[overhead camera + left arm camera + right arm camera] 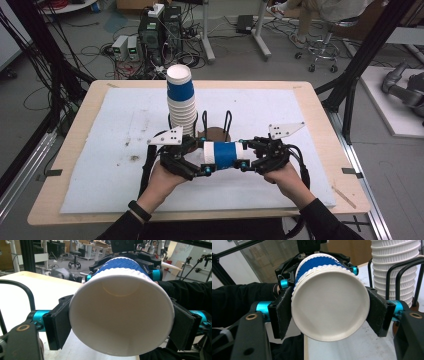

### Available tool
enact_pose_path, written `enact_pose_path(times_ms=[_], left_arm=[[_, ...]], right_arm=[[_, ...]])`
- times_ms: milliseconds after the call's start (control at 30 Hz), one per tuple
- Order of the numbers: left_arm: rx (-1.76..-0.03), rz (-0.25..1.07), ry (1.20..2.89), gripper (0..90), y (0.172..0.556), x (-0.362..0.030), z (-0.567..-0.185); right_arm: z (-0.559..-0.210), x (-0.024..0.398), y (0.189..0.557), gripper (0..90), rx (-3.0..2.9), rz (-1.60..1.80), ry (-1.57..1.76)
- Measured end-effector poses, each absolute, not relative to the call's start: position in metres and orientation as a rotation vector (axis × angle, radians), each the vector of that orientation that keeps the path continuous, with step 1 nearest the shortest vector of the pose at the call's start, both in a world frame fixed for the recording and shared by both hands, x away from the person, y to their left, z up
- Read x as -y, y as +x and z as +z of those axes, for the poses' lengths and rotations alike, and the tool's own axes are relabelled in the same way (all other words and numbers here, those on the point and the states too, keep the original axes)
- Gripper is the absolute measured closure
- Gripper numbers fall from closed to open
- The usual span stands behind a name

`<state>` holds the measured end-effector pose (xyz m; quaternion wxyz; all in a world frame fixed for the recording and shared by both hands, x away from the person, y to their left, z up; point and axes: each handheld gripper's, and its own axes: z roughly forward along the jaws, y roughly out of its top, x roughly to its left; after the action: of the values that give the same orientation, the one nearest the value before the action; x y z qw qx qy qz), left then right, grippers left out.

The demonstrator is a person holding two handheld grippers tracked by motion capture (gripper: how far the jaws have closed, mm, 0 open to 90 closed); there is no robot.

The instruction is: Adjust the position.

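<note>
Blue-banded paper cup (224, 154): lay on its side above the white mat (120, 150), held between both grippers.
Left gripper (206, 169): pads clamped at cup's open rim end, mouth facing its camera.
Right gripper (243, 163): pads squeezed tight on cup's base end.
Cup stack (181, 100): stood upright in black wire holder (216, 124), just behind the held cup.

In the high view, the lower part of the cup stack (181, 102) is hidden behind the left gripper (192, 169), and the wire holder's (216, 125) base sits mostly behind the held paper cup (223, 154). In the right gripper view the stack's top is cut off by the upper edge. Both forearms run off the bottom edge.
</note>
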<state>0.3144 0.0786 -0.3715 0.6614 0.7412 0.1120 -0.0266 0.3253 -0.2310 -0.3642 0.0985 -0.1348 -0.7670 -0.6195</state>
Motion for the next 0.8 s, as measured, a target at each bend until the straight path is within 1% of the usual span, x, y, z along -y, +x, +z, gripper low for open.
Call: enact_pose_path(times_ms=[233,300,433,633,800], left_arm=[[-0.244,-0.043,1.731,18.6,0.314,-0.078,-0.368],[-0.235,-0.036,1.753,18.6,0.314,-0.078,-0.367],[-0.225,-0.021,1.820,18.8,0.314,-0.077,-0.365],[-0.209,-0.001,1.926,18.9,0.313,-0.071,-0.364],[-0.189,0.007,1.983,19.0,0.311,-0.066,-0.364]], right_arm=[[-0.362,0.230,0.323,29.1,2.340,-1.803,-0.380],[-0.359,0.229,0.321,23.1,2.435,-1.765,-0.386],[-0.352,0.231,0.320,21.3,2.505,-1.725,-0.366],[-0.341,0.227,0.313,21.0,2.730,-1.541,-0.254],[-0.346,0.215,0.308,21.0,2.851,-1.417,-0.182]])
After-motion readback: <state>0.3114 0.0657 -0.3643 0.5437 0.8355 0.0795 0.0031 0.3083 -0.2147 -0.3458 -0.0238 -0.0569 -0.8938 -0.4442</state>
